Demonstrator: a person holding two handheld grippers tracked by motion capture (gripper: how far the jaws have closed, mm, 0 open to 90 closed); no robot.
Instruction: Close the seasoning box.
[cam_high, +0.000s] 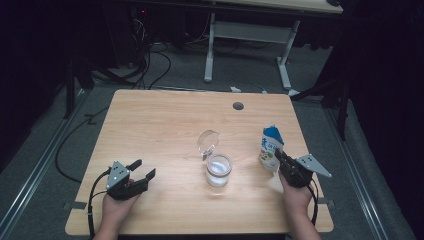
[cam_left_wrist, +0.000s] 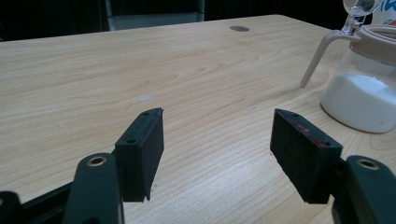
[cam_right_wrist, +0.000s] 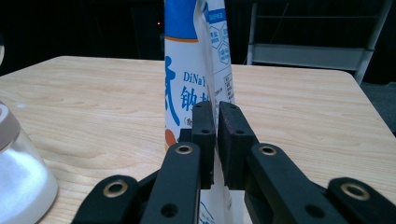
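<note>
A blue-and-white pouch (cam_high: 270, 147) stands upright on the wooden table (cam_high: 165, 115) at the right. My right gripper (cam_high: 278, 158) is at its near side, and in the right gripper view the pouch (cam_right_wrist: 187, 70) has its side seam pinched between the nearly closed pads of that gripper (cam_right_wrist: 216, 116). A glass jar (cam_high: 218, 170) holding white powder sits in the middle with its hinged lid (cam_high: 207, 141) tipped open behind it. My left gripper (cam_high: 143, 168) rests low at the front left, open and empty (cam_left_wrist: 217, 135), with the jar (cam_left_wrist: 364, 93) off to its right.
A round cable hole (cam_high: 238, 106) lies in the table's far part. Behind the table stands a white desk frame (cam_high: 247, 45) on grey floor, with cables at the left. The jar (cam_right_wrist: 18, 182) is at the lower left of the right gripper view.
</note>
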